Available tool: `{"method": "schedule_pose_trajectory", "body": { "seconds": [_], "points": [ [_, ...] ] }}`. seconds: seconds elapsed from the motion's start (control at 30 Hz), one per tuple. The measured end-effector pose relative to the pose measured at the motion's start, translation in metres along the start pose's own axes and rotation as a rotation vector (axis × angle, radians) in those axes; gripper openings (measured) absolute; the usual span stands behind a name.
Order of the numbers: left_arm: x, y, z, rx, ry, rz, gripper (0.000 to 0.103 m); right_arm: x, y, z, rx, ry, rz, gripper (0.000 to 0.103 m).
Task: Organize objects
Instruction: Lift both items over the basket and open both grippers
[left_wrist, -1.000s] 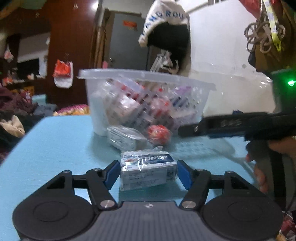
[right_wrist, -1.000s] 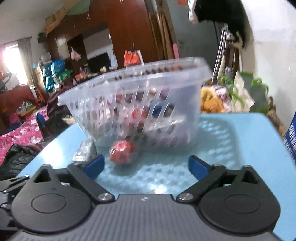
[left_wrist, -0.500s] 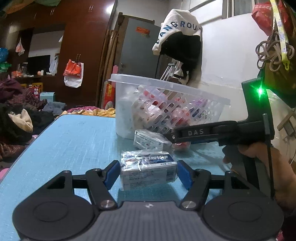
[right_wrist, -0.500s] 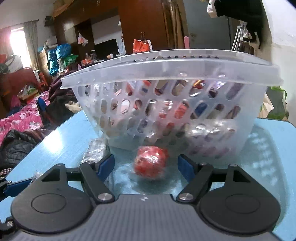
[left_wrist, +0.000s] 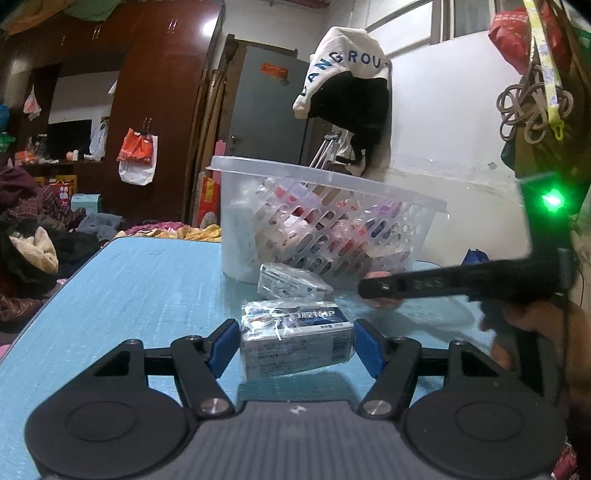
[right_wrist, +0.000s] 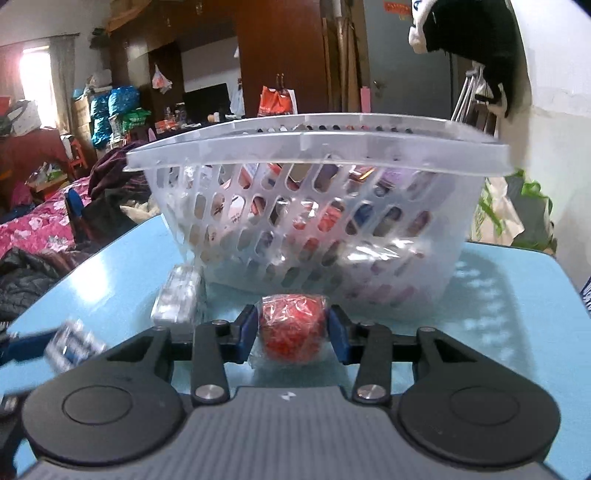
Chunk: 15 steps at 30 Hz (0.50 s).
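Note:
My left gripper (left_wrist: 295, 347) is shut on a small blue-and-white box wrapped in clear plastic (left_wrist: 295, 341), held just above the blue table (left_wrist: 147, 288). In front of the clear slotted basket (right_wrist: 314, 144) lies a red ball in crinkly plastic (right_wrist: 291, 328). My right gripper (right_wrist: 292, 332) is closing on it, and both blue pads touch its sides. From the left wrist view the right gripper (left_wrist: 380, 288) reaches in from the right, held by a hand, and hides most of the ball. The basket (left_wrist: 332, 184) holds several small packets.
Another plastic-wrapped packet (left_wrist: 291, 282) lies on the table against the basket's near left corner (right_wrist: 177, 295). A wall stands behind the basket. Clothes and bedding are piled beyond the table's left edge (left_wrist: 33, 254). A plant bag (right_wrist: 509, 210) sits at the right.
The right gripper moved forward to the red ball and its jaws came together around it. The left gripper kept hold of the box while its view shifted slightly.

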<state>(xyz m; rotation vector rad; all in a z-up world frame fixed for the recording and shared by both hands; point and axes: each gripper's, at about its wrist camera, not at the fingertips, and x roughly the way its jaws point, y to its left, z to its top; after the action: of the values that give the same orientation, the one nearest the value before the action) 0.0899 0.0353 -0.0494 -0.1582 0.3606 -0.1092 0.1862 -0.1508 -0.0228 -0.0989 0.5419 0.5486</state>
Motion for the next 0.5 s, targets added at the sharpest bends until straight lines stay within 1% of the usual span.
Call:
{"method": "schedule_pose_trajectory", "body": {
  "seconds": [0.17,0.3,0.4,0.5],
  "points": [
    [-0.003,-0.007,-0.002,0.019,-0.016,-0.023,0.070,-0.031,-0.009,-0.011,-0.026,-0.042,0.000,0.045],
    [-0.014,-0.014,0.009,0.030,-0.051,-0.044,0.070,-0.061,-0.009,-0.014,-0.033,-0.110,0.018,0.045],
    [-0.017,-0.025,0.038,0.053,-0.063,-0.078,0.070,-0.084,-0.009,-0.003,-0.037,-0.177,0.028,0.045],
    [-0.011,-0.036,0.085,0.090,-0.082,-0.107,0.070,-0.098,-0.006,0.028,-0.053,-0.246,0.013,0.045]
  ]
}}
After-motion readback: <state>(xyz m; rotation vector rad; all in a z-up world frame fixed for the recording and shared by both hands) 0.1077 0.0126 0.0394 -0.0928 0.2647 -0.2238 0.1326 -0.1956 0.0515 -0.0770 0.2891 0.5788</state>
